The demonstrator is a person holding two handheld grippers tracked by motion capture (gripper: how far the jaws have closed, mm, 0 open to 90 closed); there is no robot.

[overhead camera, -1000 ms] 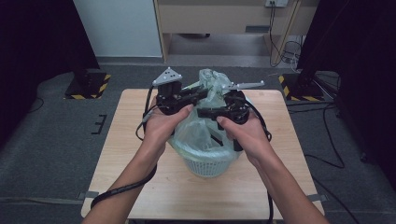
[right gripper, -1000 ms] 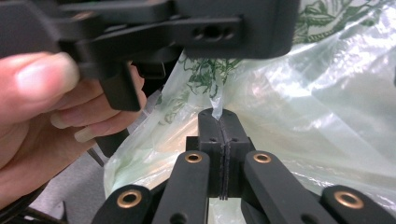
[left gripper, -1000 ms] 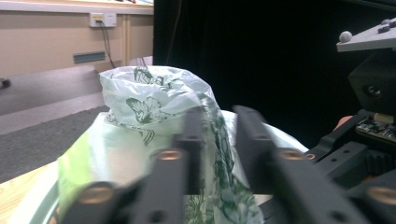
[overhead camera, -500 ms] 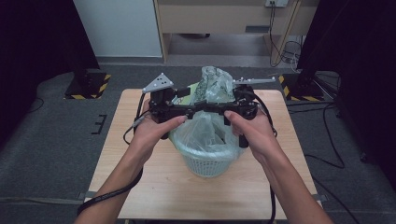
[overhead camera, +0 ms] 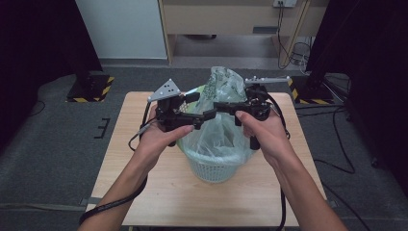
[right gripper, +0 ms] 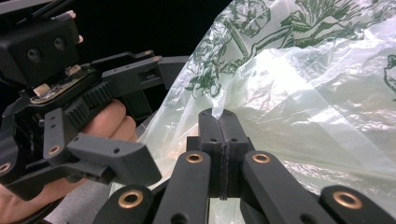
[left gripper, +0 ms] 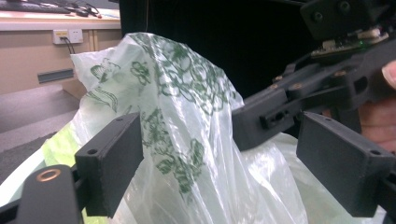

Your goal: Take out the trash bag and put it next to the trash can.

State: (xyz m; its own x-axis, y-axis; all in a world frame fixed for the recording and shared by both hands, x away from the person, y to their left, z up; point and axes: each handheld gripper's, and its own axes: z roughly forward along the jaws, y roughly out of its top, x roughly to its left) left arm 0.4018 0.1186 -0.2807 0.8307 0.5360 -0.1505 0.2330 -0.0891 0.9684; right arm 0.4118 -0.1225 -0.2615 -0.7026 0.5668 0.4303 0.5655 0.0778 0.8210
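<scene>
Centre of the surface (overhead camera: 144, 192): my left fingers (left gripper: 219, 154) have just spread off the bag (overhead camera: 219, 130); my right fingers (right gripper: 219, 122) pinch its plastic, ready to pull.

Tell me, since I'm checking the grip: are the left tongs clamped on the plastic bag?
No: the left tongs stand wide open, their pads clear of the plastic bag between them.

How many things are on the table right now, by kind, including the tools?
Plastic bag: 1
Mesh basket: 1
Tools: 2, left tool and right tool
Total: 4
</scene>
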